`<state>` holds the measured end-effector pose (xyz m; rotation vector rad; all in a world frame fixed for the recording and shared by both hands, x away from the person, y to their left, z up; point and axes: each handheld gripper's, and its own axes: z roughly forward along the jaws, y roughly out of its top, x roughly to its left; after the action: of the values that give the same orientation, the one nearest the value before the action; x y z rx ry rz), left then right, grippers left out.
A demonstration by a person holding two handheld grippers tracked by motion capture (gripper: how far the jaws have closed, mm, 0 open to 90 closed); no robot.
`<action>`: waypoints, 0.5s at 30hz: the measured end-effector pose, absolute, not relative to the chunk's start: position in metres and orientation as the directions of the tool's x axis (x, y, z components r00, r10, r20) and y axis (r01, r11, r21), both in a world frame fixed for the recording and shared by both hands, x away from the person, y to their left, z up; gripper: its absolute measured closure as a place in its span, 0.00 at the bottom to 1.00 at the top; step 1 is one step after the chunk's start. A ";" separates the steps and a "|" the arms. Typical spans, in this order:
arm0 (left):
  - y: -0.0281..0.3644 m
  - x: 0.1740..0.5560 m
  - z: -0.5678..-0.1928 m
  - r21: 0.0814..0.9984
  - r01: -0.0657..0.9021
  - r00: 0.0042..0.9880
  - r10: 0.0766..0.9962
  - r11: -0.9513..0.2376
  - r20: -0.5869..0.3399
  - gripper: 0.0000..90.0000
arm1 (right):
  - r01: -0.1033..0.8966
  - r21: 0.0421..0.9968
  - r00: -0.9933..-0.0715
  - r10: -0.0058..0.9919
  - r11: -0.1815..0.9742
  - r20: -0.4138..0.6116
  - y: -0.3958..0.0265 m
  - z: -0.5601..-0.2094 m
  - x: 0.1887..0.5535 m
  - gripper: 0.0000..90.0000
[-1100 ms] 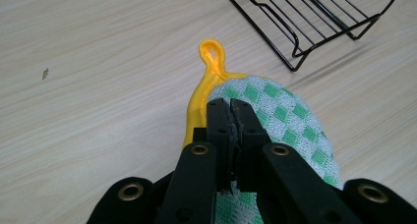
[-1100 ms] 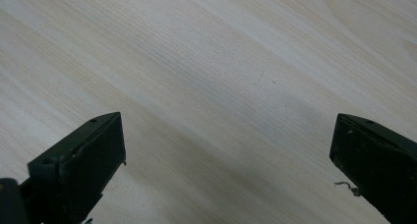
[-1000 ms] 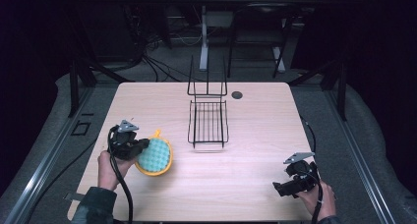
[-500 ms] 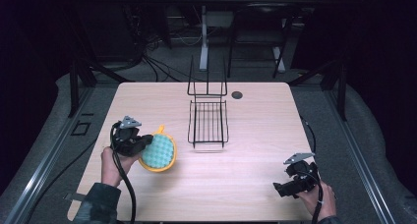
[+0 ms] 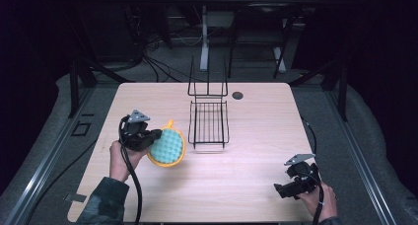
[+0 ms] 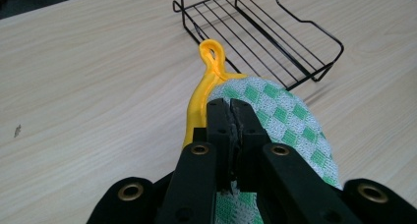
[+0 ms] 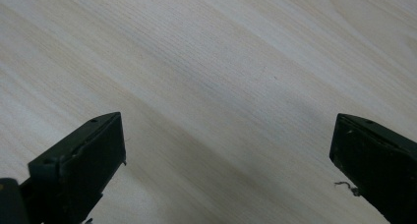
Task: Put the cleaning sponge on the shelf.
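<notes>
A round green-and-white checked pot holder point(image 5: 168, 145) with a yellow rim and hanging loop point(image 6: 210, 54) is held at its edge by my left gripper point(image 5: 152, 138), whose jaws are shut on it. In the left gripper view the jaws point(image 6: 231, 106) pinch the cloth point(image 6: 290, 121), which hangs a little above the table. A black wire rack point(image 5: 208, 124) stands just right of the pot holder, seen beyond it in the left gripper view point(image 6: 265, 32). My right gripper point(image 5: 280, 190) rests near the table's front right, open point(image 7: 228, 135), with bare wood between its jaws.
The light wooden table point(image 5: 256, 116) has a small dark round hole point(image 5: 238, 95) behind the rack. The rack's tall wire back point(image 5: 208, 79) rises at its far end. Dark floor, cables and table legs lie beyond the far edge.
My left gripper has lifted the pot holder and carried it a little to the right, toward the rack. The right gripper has stayed where it was.
</notes>
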<state>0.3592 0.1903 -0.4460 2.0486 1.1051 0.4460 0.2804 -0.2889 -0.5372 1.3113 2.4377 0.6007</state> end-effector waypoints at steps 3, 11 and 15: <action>0.189 0.360 -0.444 0.757 0.557 0.569 0.821 -0.342 -0.047 0.98 | 0.713 0.500 -0.534 0.843 0.492 -0.068 -0.289 -0.537 0.280 0.00; 0.179 0.367 -0.440 0.769 0.546 0.580 0.813 -0.333 -0.059 0.98 | 0.711 0.503 -0.533 0.843 0.492 -0.071 -0.289 -0.537 0.280 0.00; 0.172 0.371 -0.438 0.772 0.537 0.592 0.804 -0.339 -0.058 0.98 | 0.711 0.503 -0.533 0.843 0.492 -0.071 -0.289 -0.537 0.280 0.00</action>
<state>0.3712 0.1718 -0.4375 2.0312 1.0620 0.4300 0.2800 -0.2885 -0.5375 1.3095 2.4322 0.6071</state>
